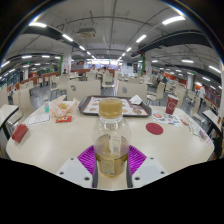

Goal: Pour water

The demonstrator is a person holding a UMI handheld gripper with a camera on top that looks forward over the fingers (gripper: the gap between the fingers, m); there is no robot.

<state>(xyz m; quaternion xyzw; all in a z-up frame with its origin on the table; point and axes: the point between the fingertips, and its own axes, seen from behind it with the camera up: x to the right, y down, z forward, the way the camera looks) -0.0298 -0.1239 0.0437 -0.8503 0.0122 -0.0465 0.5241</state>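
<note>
Nearest the camera, the gripper (111, 160) shows its two purple pads (88, 158) either side of a clear bottle (111, 140), and both pads press against the bottle's lower body, so the gripper is clenched on it. The bottle stands upright, its yellowish cap (111, 107) on top and a little pale liquid in the lower part (how much is hard to tell). Its base seems to sit at the near edge of the pale round surface (60, 145). Beyond the bottle, at the middle of the surface, lies a dark tray (95, 106). To the far left is a red and white packet (63, 116), and to the right a red round coaster (154, 128). Farther back stretches a large hall with rows of ceiling lights (140, 38).
</note>
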